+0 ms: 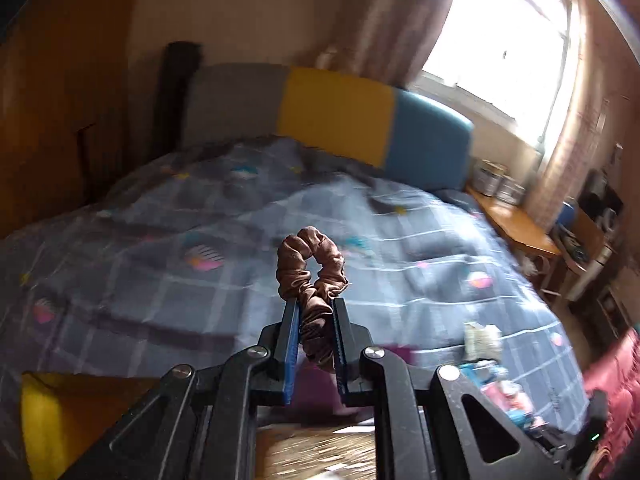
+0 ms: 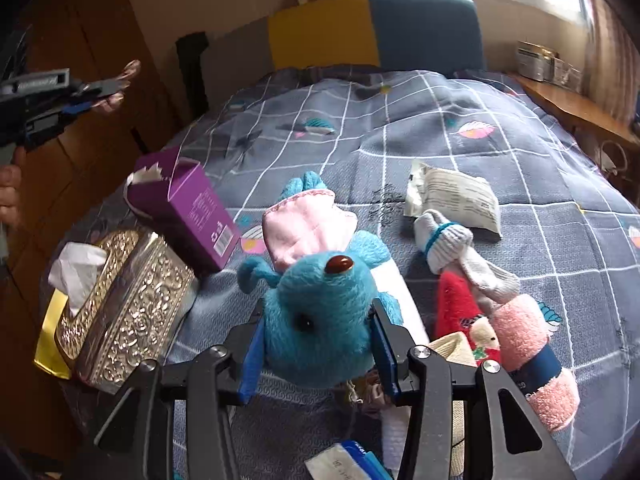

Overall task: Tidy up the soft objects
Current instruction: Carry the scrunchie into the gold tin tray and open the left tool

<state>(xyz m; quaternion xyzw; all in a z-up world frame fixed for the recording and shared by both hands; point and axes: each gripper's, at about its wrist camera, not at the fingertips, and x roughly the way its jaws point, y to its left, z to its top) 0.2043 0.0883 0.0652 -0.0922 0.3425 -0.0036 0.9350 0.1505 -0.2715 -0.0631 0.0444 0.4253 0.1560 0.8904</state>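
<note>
My left gripper point(image 1: 316, 301) is shut on a brown fabric scrunchie point(image 1: 294, 264), held up in the air above the bed. The right wrist view shows that same gripper point(image 2: 100, 92) high at the left, with the scrunchie point(image 2: 130, 68) sticking out of its tips. My right gripper point(image 2: 318, 308) is shut on the head of a blue plush toy point(image 2: 320, 280) in a pink dress, over the near part of the quilt. White socks point(image 2: 444, 240), a red sock point(image 2: 456, 308) and a pink fluffy sock point(image 2: 520, 328) lie to its right.
A purple carton point(image 2: 192, 208) and an ornate metal tissue box point(image 2: 128, 308) stand at the bed's left edge. A white packet point(image 2: 452, 196) lies mid-bed on the checked quilt point(image 2: 440, 120). Wooden furniture lines the left; a desk point(image 2: 568, 104) stands under the window on the right.
</note>
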